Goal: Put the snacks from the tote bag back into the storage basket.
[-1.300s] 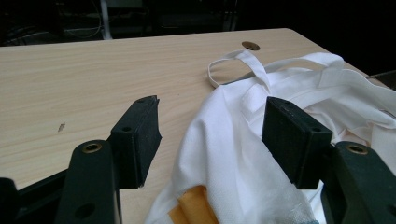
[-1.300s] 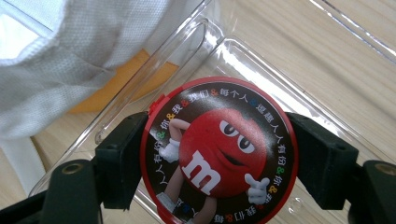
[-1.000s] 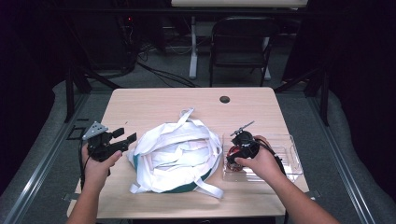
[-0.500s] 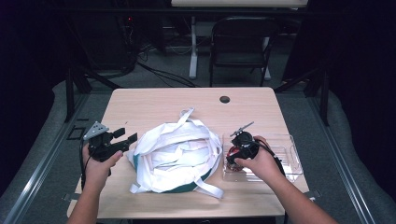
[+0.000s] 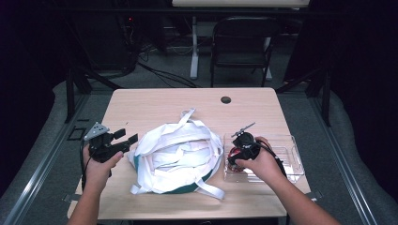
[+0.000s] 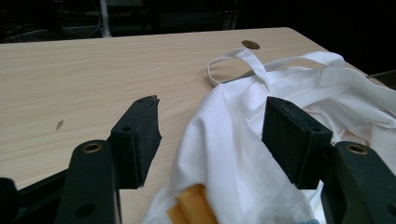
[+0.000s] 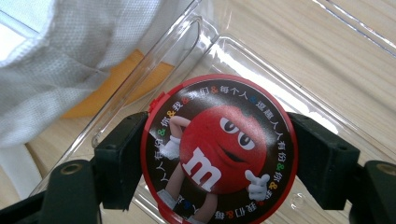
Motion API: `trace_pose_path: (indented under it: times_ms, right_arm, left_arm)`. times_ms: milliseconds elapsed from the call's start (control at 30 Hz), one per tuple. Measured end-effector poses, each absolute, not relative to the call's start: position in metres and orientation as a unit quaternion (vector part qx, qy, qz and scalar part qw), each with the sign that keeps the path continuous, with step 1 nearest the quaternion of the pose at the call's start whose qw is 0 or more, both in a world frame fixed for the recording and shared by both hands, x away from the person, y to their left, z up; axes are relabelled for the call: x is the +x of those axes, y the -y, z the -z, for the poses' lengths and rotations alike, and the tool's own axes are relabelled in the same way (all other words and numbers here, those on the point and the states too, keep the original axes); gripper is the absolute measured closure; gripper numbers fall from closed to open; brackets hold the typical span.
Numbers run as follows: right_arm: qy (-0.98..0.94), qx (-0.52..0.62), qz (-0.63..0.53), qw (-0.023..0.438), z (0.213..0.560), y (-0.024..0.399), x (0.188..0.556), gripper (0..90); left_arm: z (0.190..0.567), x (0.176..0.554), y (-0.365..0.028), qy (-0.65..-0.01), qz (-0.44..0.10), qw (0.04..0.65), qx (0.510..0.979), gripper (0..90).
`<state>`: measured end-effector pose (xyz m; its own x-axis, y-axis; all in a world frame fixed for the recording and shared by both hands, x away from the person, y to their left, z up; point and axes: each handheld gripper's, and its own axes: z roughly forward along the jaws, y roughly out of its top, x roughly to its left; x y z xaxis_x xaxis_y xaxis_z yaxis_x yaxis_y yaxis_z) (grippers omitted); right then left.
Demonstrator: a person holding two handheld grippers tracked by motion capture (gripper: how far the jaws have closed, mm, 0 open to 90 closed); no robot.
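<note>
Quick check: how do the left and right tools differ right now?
The left tool is open, jaws spread over the edge of the white bag; the right tool is shut on the red candy tin. The left sits above bare table; the right is over the clear tray. Both are hand-held, with black jaws.

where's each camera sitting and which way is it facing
High view: above the person's side, looking forward and down on the table; forearms, both hands show.
Left gripper view: on the left tongs, open, facing the white bag.
Right gripper view: on the right tongs, shut on a red candy tin over the clear tray.
All share the bag.
</note>
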<state>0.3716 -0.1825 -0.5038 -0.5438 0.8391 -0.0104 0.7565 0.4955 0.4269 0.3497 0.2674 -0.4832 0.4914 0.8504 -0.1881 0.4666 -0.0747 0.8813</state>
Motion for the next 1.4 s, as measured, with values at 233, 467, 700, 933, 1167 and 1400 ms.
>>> trace_pose_path:
  times_ms: [233,467,700,933,1167,1400]
  right_arm:
    - [-0.857,0.465,-0.193,0.106,0.501,0.184,0.371,24.8]
    - [-0.856,0.465,-0.197,0.108,0.497,0.183,0.370,25.0]
    - [-0.857,0.464,-0.195,0.109,0.490,0.185,0.370,25.7]
    - [-0.855,0.464,-0.200,0.116,0.484,0.184,0.368,26.0]
    - [-0.853,0.460,-0.214,0.120,0.474,0.185,0.364,26.5]
    - [-0.857,0.453,-0.215,0.117,0.466,0.186,0.360,27.9]
  left_arm:
    - [0.483,0.350,-0.267,-0.466,-0.194,0.496,0.707,36.8]
    - [0.482,0.349,-0.267,-0.465,-0.195,0.497,0.707,36.8]
    - [0.481,0.348,-0.269,-0.462,-0.196,0.498,0.707,36.8]
    - [0.481,0.347,-0.272,-0.466,-0.197,0.501,0.703,36.8]
    - [0.481,0.348,-0.271,-0.465,-0.195,0.498,0.705,36.8]
    - [0.481,0.347,-0.270,-0.464,-0.196,0.497,0.706,36.8]
